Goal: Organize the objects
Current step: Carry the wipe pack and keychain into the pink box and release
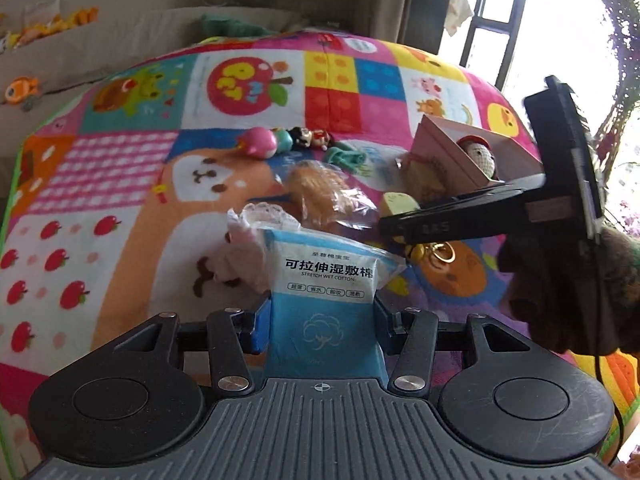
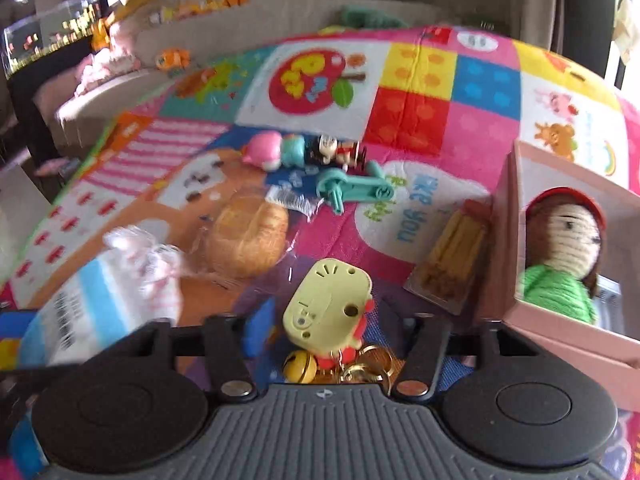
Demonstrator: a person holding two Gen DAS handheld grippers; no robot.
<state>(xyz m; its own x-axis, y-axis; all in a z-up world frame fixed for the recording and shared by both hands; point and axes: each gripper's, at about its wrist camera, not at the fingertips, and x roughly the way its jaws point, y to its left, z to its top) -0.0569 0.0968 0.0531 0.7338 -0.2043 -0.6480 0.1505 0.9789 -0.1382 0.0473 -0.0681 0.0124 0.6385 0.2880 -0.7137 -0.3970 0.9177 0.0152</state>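
My left gripper [image 1: 323,312] is shut on a blue packet of stretch wet cotton [image 1: 324,280], held upright between its blue pads over the colourful play mat [image 1: 120,200]. The same packet [image 2: 88,312] shows blurred at the left of the right wrist view. My right gripper [image 2: 326,320] has its pads closed against the sides of a yellow keychain toy [image 2: 324,300] with a bell and gold rings [image 2: 360,364] hanging below. In the left wrist view the right gripper [image 1: 390,224] reaches in from the right, with the yellow toy [image 1: 396,202] at its fingertips.
A pink open box [image 2: 508,208] holds a crochet doll [image 2: 568,240] at the right. On the mat lie bagged bread [image 2: 248,236], a snack pack [image 2: 452,256], a teal toy [image 2: 352,192], small figurines [image 2: 266,152] and a wrapped pink plush [image 1: 244,256].
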